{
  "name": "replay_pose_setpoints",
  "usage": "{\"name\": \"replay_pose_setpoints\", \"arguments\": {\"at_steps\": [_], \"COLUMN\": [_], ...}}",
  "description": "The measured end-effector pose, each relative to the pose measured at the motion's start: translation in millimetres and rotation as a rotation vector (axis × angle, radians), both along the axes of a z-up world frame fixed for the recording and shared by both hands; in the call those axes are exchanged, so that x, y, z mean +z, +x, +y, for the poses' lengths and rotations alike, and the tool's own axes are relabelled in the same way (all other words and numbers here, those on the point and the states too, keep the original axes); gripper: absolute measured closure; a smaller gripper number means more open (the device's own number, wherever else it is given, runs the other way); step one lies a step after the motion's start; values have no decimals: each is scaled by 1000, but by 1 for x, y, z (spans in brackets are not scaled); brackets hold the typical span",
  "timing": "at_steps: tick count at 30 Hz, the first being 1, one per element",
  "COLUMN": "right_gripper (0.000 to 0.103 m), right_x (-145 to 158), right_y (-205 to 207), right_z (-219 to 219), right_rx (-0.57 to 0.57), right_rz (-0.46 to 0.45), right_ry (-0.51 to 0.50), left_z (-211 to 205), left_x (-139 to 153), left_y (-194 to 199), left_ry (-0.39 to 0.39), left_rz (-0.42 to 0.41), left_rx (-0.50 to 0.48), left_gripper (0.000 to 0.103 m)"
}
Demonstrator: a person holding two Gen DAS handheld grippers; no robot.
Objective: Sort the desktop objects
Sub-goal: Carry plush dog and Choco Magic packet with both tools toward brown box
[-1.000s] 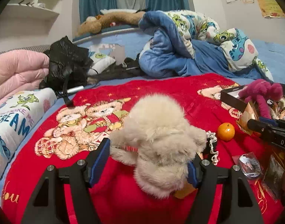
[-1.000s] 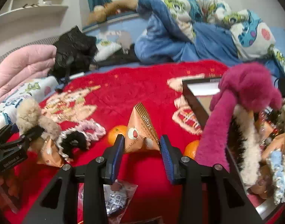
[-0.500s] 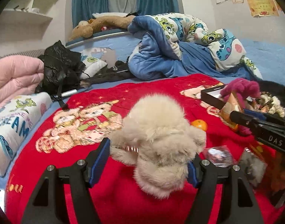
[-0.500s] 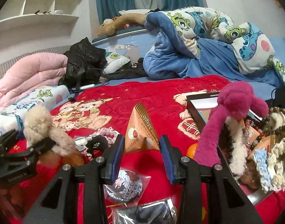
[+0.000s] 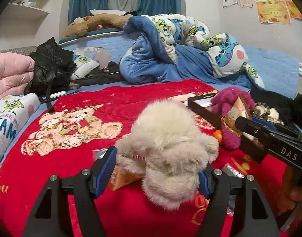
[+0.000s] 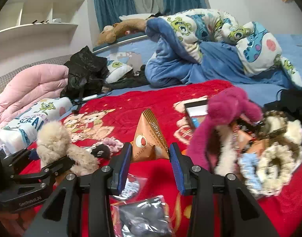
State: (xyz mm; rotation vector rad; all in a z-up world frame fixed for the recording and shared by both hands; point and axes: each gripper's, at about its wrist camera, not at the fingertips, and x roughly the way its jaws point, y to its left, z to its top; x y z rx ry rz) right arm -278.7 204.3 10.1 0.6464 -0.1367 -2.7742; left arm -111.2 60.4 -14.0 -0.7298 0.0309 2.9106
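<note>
Left gripper [image 5: 157,174] clamped on cream plush toy [image 5: 170,148], right gripper [image 6: 150,165] pinching orange triangular snack packet [image 6: 150,141], above red bed blanket [image 6: 119,102]

right gripper [image 5: 237,121] carrying the triangular snack packet [image 6: 149,140] rising and nearing the black box [image 5: 204,111], left gripper [image 5: 157,174] lifting the cream plush toy [image 5: 168,148] higher, orange [image 5: 218,134] now half hidden behind the toy
</note>
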Motion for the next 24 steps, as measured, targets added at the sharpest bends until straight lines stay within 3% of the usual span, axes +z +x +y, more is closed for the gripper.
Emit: {"name": "replay_pose_setpoints", "arguments": {"at_steps": [7,16,24], "right_gripper": [65,64,64], "right_x": [14,30,37], "right_y": [20,61,77], "right_z": [45,121,160], "right_rx": [-67,-183,-217], "right_rz": [14,21,28], "right_ry": [26,51,41], "left_z": [34,116,171], "left_x": [8,10,16], "left_y": [11,30,30], "left_ry": [25,76,70], "left_rz": [6,-17,-20], "left_rx": [-49,-174,-228], "left_gripper": [30,30,30]}}
